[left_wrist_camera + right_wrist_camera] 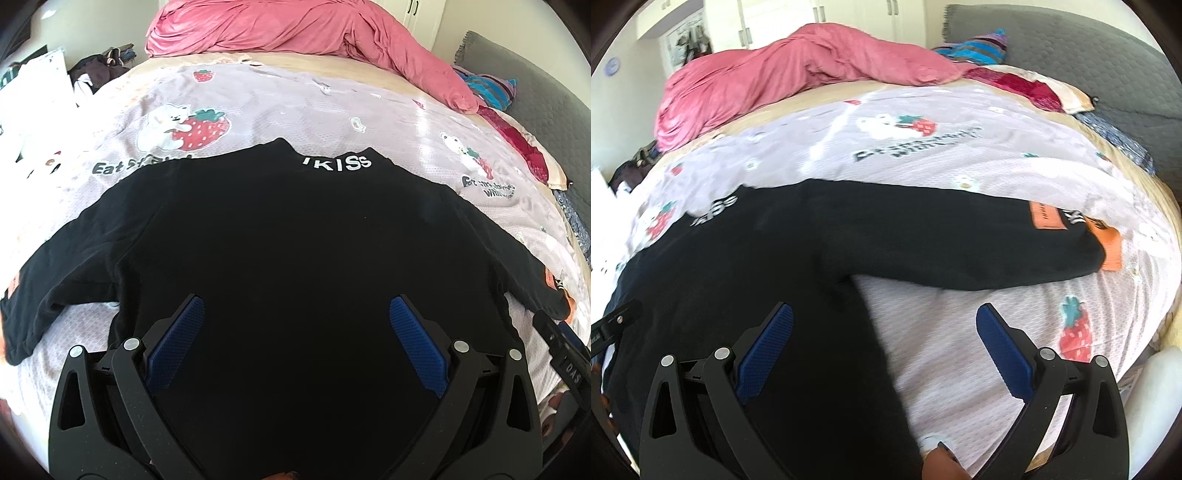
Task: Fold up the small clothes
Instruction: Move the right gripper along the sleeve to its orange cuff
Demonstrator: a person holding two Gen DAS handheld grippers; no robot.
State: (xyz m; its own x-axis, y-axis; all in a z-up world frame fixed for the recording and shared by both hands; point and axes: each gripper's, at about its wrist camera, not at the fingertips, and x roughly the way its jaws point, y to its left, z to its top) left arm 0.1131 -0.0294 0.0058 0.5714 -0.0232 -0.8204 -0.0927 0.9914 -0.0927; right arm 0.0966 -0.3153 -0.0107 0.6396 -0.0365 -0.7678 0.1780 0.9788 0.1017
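Observation:
A black long-sleeved top point(295, 229) lies spread flat on the bed, collar with white lettering point(336, 162) at the far side, both sleeves stretched out. My left gripper point(296, 314) is open and empty above the middle of the top's body. My right gripper point(884, 321) is open and empty over the top's right side edge point(864, 314), below the right sleeve point(960, 243). That sleeve ends in orange patches at the cuff point(1108, 243). The right gripper's body shows at the left wrist view's right edge point(565, 354).
The bed has a lilac strawberry-print cover point(332, 103). A pink duvet point(295, 29) is bunched at the far side. A pillow point(1034, 85), striped fabric point(979, 48) and a grey headboard point(1089, 55) stand at the right. Dark clothes point(99, 66) lie beyond the left bed edge.

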